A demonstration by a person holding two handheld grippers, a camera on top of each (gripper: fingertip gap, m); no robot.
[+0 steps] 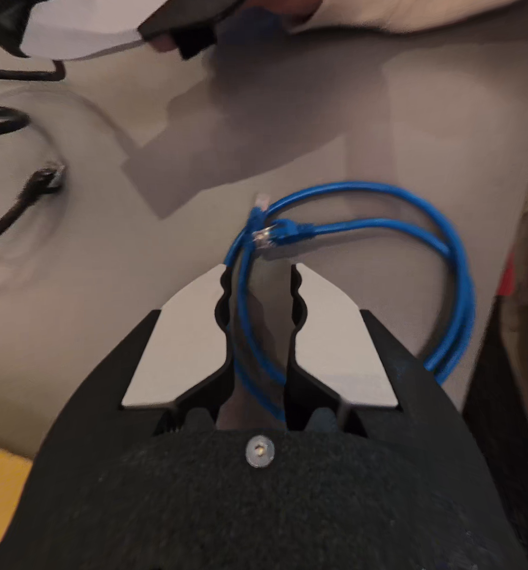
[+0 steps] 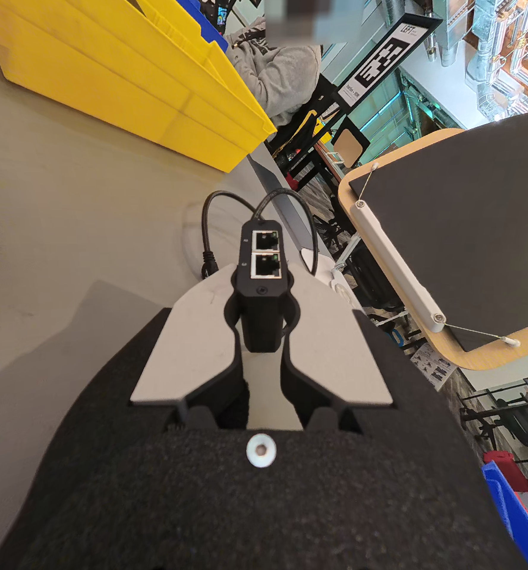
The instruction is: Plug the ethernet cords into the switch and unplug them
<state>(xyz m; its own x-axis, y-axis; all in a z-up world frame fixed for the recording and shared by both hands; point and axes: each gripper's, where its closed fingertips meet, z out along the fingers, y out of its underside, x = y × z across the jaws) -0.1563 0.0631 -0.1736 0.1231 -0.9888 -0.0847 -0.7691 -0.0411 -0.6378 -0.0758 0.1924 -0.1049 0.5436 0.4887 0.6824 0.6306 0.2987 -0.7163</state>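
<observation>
Beige surface [image 1: 102, 293], yellow bins [image 2: 126, 83] behind. Right claw [image 2: 261, 287] clamps black switch [image 2: 264, 277], both ports empty. Left claw [image 1: 259, 271] narrowly parted over coiled blue ethernet cord [image 1: 410, 234], gripping nothing.

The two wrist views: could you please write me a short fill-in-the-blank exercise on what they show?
1. The right gripper is shut on the black ____.
2. Both ports facing the camera on the switch are ____.
3. The coiled ethernet cord on the table is ____ in colour.
4. The left gripper is ____, with nothing clamped.

Missing words: switch; empty; blue; open
</observation>
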